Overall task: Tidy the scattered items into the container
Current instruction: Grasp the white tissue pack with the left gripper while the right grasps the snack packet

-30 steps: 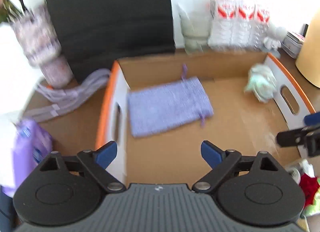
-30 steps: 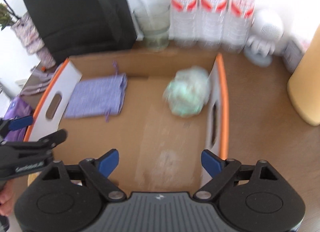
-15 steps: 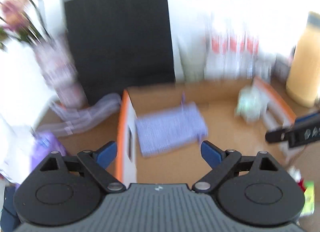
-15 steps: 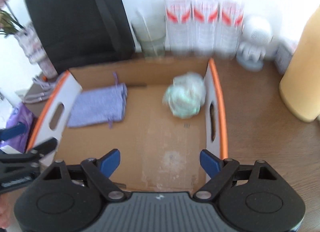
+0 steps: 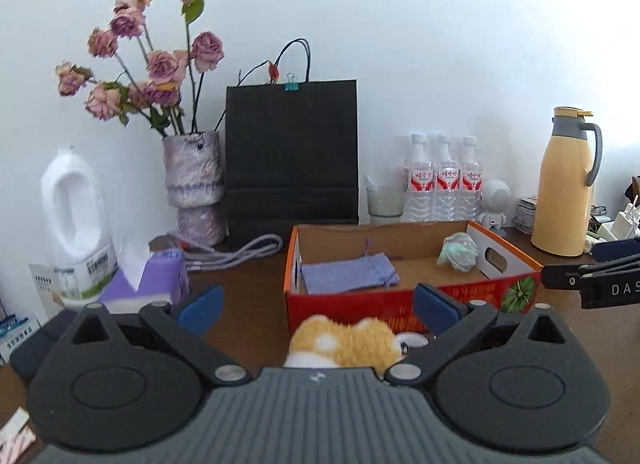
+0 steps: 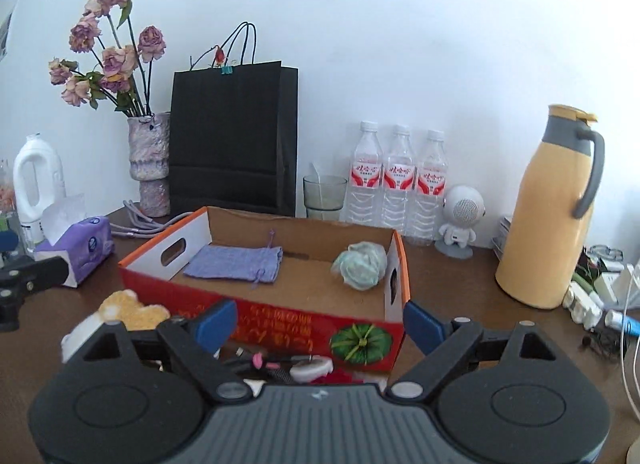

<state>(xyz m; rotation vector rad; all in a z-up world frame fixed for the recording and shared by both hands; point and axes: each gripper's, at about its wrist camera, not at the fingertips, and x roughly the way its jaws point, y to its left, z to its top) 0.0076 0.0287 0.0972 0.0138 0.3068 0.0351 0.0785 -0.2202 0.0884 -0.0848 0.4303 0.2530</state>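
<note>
**Both claws back from the box, jaws empty**

Below the left gripper (image 5: 316, 304), its body hid most of an orange plush toy (image 5: 344, 342). Small clutter (image 6: 288, 366) before the cardboard box (image 6: 280, 316) was hard to identify. On the brown table (image 6: 452, 284), against a white wall, the box held a purple pouch (image 6: 236, 264) and a green wad (image 6: 362, 264). Both grippers, earlier over the box, had drawn back; left and right gripper (image 6: 316, 324) jaws were opening, nothing between.

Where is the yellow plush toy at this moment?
The yellow plush toy lies on the table, outside the cardboard box, just before its red front wall; the left wrist view shows it low between the left gripper's fingers.
</note>
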